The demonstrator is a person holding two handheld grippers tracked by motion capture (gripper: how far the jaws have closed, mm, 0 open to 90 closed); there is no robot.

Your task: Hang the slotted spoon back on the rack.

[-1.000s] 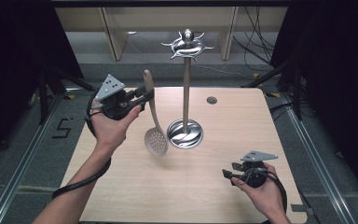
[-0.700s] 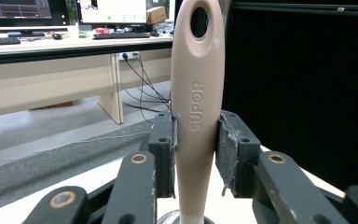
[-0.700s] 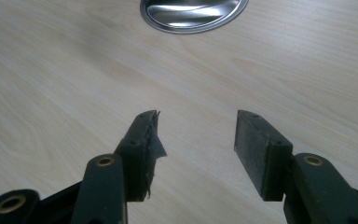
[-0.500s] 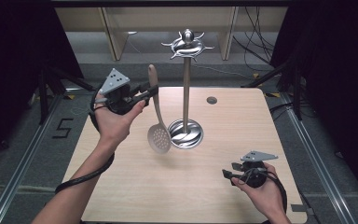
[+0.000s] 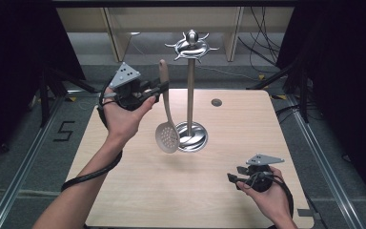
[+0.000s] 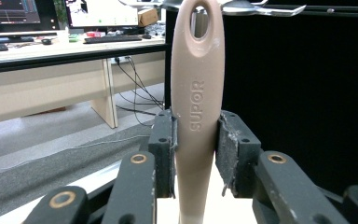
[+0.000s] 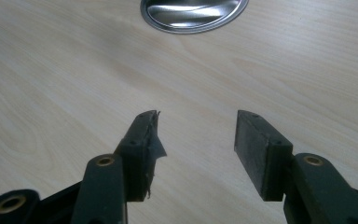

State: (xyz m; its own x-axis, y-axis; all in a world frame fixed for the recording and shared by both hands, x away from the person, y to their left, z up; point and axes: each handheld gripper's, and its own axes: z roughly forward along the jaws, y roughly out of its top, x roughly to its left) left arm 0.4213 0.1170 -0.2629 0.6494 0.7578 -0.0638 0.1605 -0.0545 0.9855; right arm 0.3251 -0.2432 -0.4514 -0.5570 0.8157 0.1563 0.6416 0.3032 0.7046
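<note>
A beige slotted spoon (image 5: 166, 109) hangs upright in the air, its perforated bowl down near the base of a metal utensil stand (image 5: 190, 95). My left gripper (image 5: 158, 88) is shut on its handle (image 6: 196, 116), whose hanging hole sits just below the stand's hooked top (image 6: 242, 5). The stand's crown of hooks (image 5: 191, 45) rises to the right of the spoon's tip. Near the table's front right, my right gripper (image 5: 232, 174) rests open and low over the wood, nothing between its pads (image 7: 195, 130).
The stand's round steel base (image 5: 192, 136) sits mid-table and shows at the top of the right gripper view (image 7: 193, 14). A small dark disc (image 5: 216, 102) lies on the wooden table (image 5: 138, 191) behind it. Dark curtains flank the table.
My left gripper has carried the spoon upward and to the right, closer to the stand's pole and hooks. The right hand has stayed put.
</note>
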